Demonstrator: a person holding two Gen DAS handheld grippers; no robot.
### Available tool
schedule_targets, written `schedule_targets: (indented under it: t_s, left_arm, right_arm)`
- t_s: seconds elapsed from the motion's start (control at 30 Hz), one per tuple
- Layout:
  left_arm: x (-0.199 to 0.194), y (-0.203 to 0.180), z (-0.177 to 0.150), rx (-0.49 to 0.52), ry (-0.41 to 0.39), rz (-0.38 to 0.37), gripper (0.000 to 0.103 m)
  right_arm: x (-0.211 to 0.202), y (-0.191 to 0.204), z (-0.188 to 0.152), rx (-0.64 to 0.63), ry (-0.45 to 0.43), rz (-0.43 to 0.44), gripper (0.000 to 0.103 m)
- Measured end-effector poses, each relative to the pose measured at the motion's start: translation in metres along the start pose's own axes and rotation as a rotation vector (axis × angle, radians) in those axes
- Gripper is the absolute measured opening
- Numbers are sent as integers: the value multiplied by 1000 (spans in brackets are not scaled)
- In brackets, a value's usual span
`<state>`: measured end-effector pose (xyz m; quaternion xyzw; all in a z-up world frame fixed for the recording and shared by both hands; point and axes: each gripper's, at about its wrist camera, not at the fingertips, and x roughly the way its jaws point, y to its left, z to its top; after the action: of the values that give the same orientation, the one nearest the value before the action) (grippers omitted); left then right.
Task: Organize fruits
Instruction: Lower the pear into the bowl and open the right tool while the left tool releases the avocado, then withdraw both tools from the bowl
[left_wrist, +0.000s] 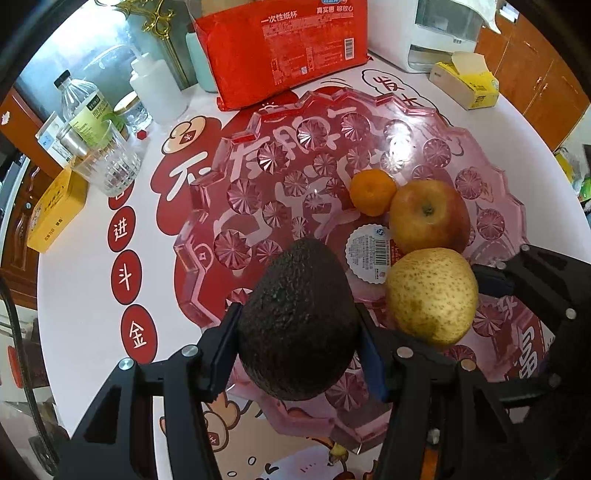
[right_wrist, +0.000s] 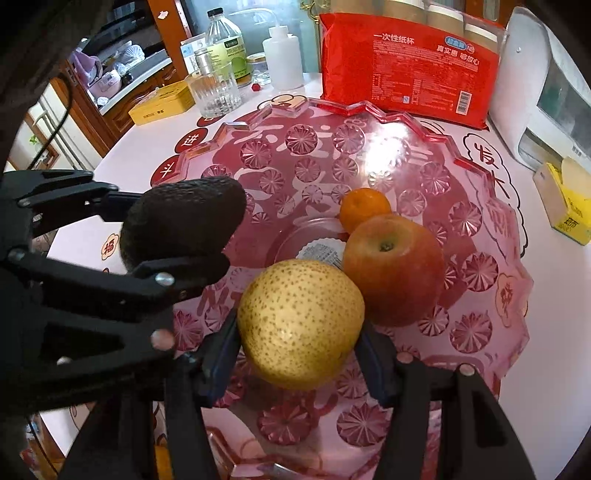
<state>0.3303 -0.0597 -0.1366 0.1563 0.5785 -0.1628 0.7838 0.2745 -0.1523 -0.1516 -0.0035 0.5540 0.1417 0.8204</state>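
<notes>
A dark, bumpy avocado (left_wrist: 299, 321) sits between the pads of my left gripper (left_wrist: 295, 314), which is shut on it low over the near side of a pink cut-glass bowl (left_wrist: 258, 147). My right gripper (right_wrist: 299, 332) is shut on a speckled yellow pear (right_wrist: 299, 321), also inside the bowl (right_wrist: 480, 295). The pear (left_wrist: 432, 295) touches a red-yellow apple (right_wrist: 395, 269), and a small mandarin (right_wrist: 364, 206) lies just behind the apple. In the right wrist view the left gripper (right_wrist: 177, 229) and avocado (right_wrist: 181, 218) are at the left, over the bowl's rim.
The bowl stands on a round white table (left_wrist: 85, 280) with red print. Behind it stand a red pack of paper cups (left_wrist: 288, 48), a glass tumbler (left_wrist: 110, 166), bottles (left_wrist: 85, 107), a yellow tin (left_wrist: 55, 210), an open yellow box (left_wrist: 465, 85) and a white appliance (left_wrist: 443, 29).
</notes>
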Motion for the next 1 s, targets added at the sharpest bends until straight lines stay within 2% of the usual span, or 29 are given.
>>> schedule_targets:
  t_s: [0.1, 0.43, 0.5, 0.57, 0.6, 0.8, 1.0]
  left_arm:
    - [6, 1, 1, -10, 11, -9, 57]
    - [12, -1, 3, -17, 14, -4, 58]
    - [8, -2, 3, -18, 4, 7, 64]
    - [0, -1, 4, -23, -20, 6, 80]
    - [-6, 0, 4, -28, -39, -2, 82]
    - [-36, 3, -1, -43, -101, -2, 85]
    - [-58, 6, -23, -94, -133, -11, 85]
  right_arm:
    - [-6, -5, -3, 17, -10, 36, 60]
    - [-19, -17, -15, 65, -22, 50, 60]
    - [-19, -18, -17, 70, -20, 49, 60]
    - [-20, -19, -19, 78, -19, 55, 60]
    - [-21, -19, -20, 81, -19, 57, 60]
    - [-28, -19, -26, 88, -29, 69, 60]
    - [-40, -15, -33, 91, -41, 79, 60]
